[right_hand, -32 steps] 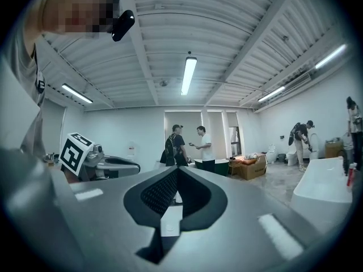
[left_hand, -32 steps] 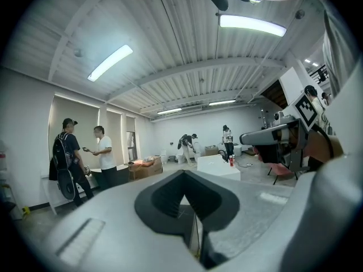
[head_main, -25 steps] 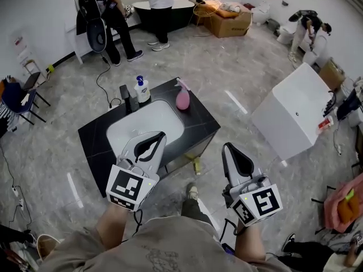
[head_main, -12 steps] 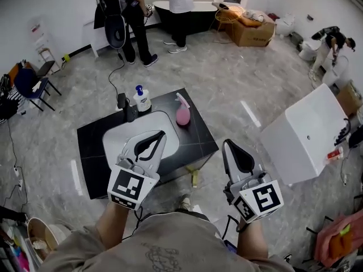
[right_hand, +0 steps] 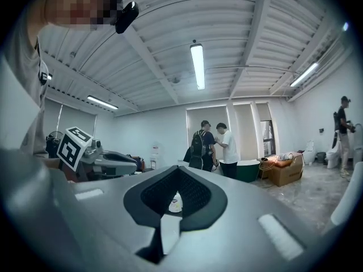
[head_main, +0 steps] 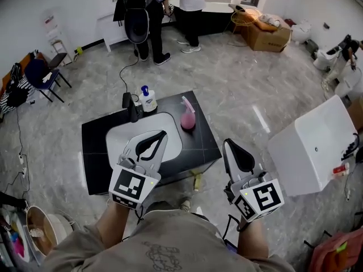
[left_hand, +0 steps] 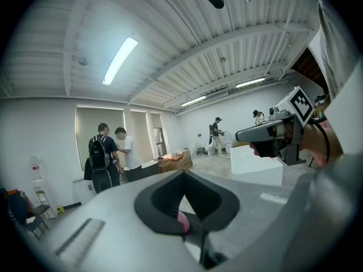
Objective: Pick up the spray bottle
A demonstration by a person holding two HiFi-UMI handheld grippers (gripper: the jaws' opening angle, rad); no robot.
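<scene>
The pink spray bottle [head_main: 186,115] stands upright on the black counter [head_main: 201,137], right of the white basin [head_main: 142,135]. My left gripper [head_main: 159,135] is held up over the basin's near side, jaws shut and empty, well short of the bottle. My right gripper [head_main: 228,147] hovers beyond the counter's right front corner, also shut with nothing in it. In the left gripper view a sliver of the pink spray bottle [left_hand: 183,222] shows through the gap in the shut left gripper [left_hand: 182,174]. The right gripper [right_hand: 178,169] is shut too.
A white pump bottle with a blue top [head_main: 149,100] and a dark faucet [head_main: 133,109] stand at the counter's back edge. Two people [head_main: 170,4] stand far behind. A white box-like unit [head_main: 312,146] sits on the floor to the right. A chair [head_main: 42,75] is at the left.
The head view has shifted: the counter and bottle sit slightly lower and more central. Both grippers keep the same pose, still shut.
</scene>
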